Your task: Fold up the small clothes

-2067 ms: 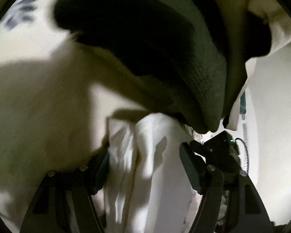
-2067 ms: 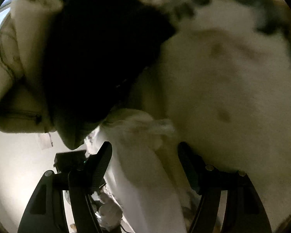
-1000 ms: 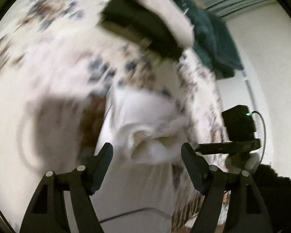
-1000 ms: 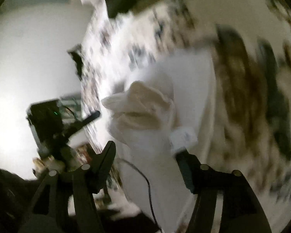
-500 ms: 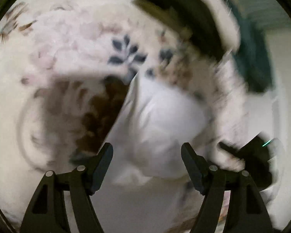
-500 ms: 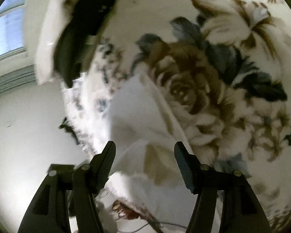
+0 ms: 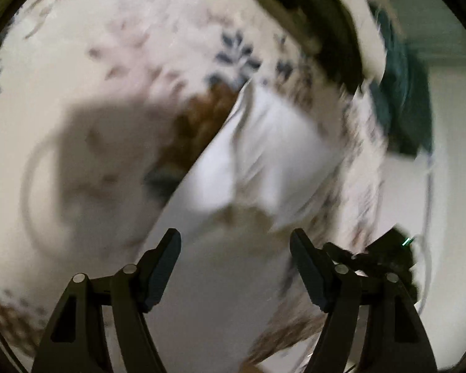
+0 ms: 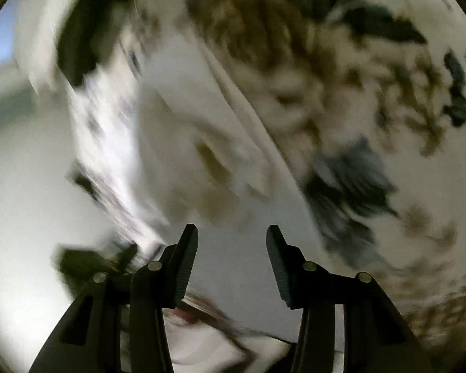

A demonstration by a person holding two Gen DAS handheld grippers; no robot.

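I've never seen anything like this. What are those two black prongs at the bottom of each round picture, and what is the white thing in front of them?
There is no robot here. A person holds a hand-held gripper in each hand, and each has a fisheye camera looking forward along its two fingers, which is why the pictures are round. One picture comes from the left hand-held gripper, the other from the right hand-held gripper. The black prongs are the fingers.

Both stand open with nothing between them. In front of them lies a white garment, a small piece of clothing to be folded, resting on a flowered bedspread. The right view shows the same garment. Further back in the left view are a dark garment and a green one. Both pictures are blurred, so finer detail cannot be told.
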